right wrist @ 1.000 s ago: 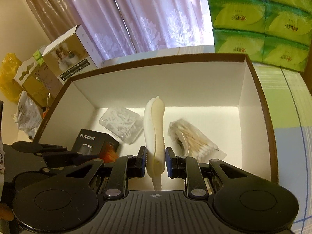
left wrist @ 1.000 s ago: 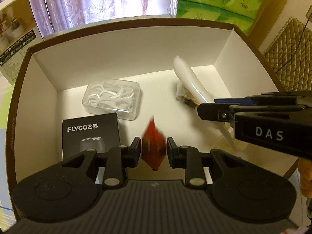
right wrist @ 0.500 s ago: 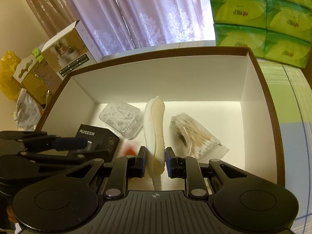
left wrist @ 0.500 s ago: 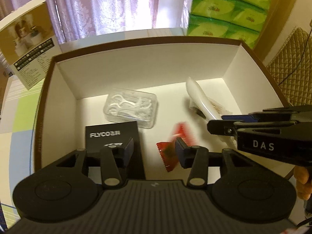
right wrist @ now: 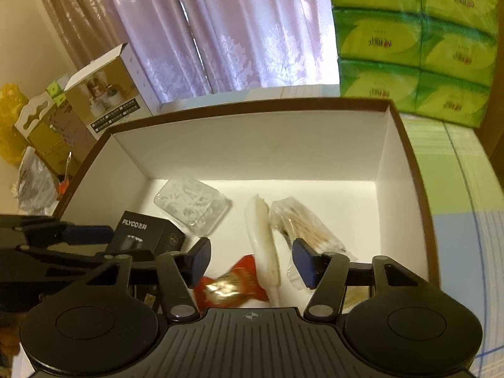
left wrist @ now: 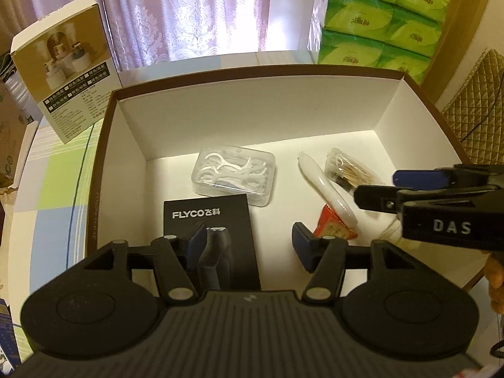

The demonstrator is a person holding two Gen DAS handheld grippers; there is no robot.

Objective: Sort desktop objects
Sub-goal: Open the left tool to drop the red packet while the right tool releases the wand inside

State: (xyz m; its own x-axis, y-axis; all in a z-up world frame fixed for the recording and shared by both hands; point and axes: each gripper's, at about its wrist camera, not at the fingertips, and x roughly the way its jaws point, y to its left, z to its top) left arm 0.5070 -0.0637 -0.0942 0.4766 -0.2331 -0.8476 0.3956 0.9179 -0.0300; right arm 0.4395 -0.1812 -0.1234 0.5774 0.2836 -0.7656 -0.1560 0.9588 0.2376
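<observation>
An open brown box (left wrist: 105, 138) with white walls (right wrist: 252, 145) holds everything. My left gripper (left wrist: 249, 245) hovers open over its near floor, above a black FLYCO box (left wrist: 208, 215). A red snack packet (left wrist: 332, 226) lies loose beside its right finger. My right gripper (right wrist: 252, 260) is open too. The long white tube (right wrist: 263, 236) lies flat on the floor between its fingers, and the red packet (right wrist: 233, 286) sits below them. A bag of cotton swabs (right wrist: 302, 226) rests right of the tube. A clear case of floss picks (left wrist: 234, 174) lies further back.
A printed carton (left wrist: 67, 72) stands outside the box's left wall. Green tissue packs (right wrist: 409, 37) are stacked behind the box at the right. Curtains hang at the back. A quilted chair (left wrist: 472, 100) is at the right. A checked cloth (right wrist: 453, 208) covers the table.
My left gripper opened and the red packet fell to the box floor. My right gripper opened and the white tube now lies flat. Both grippers drew back.
</observation>
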